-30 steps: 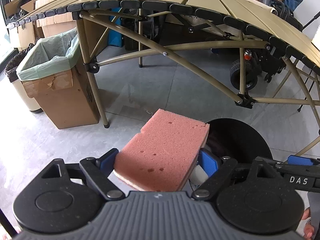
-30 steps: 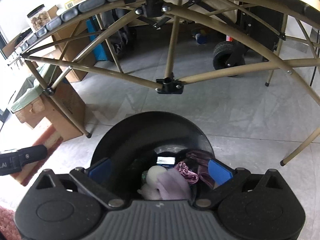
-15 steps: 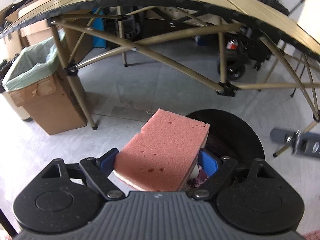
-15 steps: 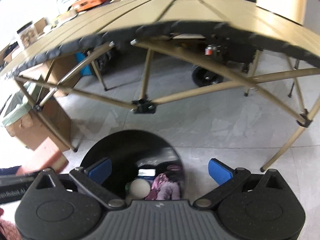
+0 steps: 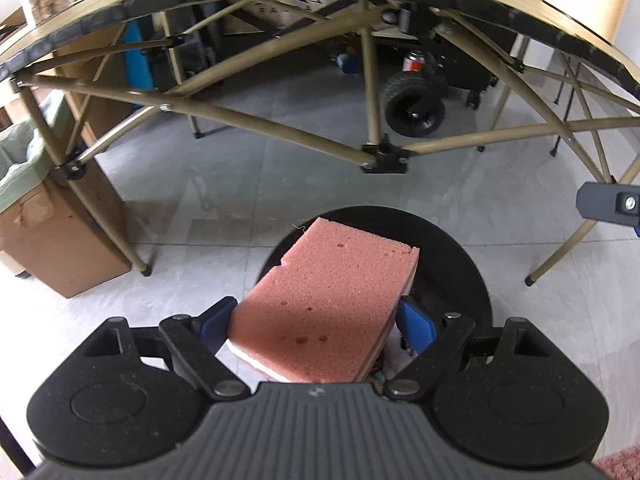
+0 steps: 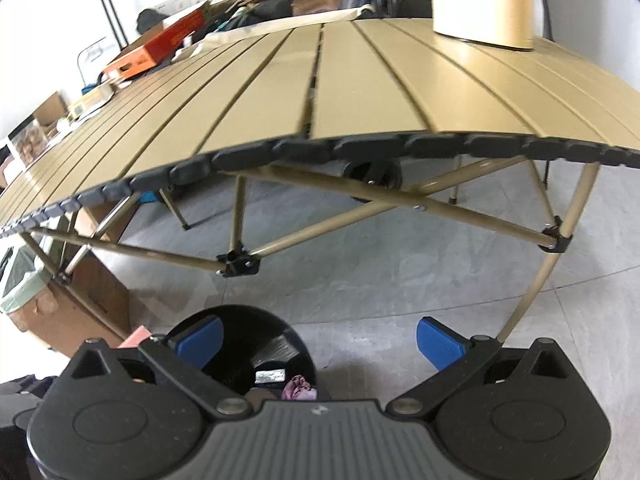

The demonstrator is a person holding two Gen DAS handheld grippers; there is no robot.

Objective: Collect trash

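One pink sponge (image 5: 332,308) is clamped in the left claw (image 5: 320,320), hanging partly over the black bin (image 5: 460,264) on the floor. I'd center it over the opening before letting go, so it misses the rim. Right claw (image 6: 320,338) is spread wide, holding nothing.

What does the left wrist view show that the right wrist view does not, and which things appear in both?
Only the left wrist view shows the left gripper, its jaws shut on the pink sponge. Only the right wrist view shows the tabletop, the orange box and the empty, open right gripper. Both show the black bin and the cardboard box.
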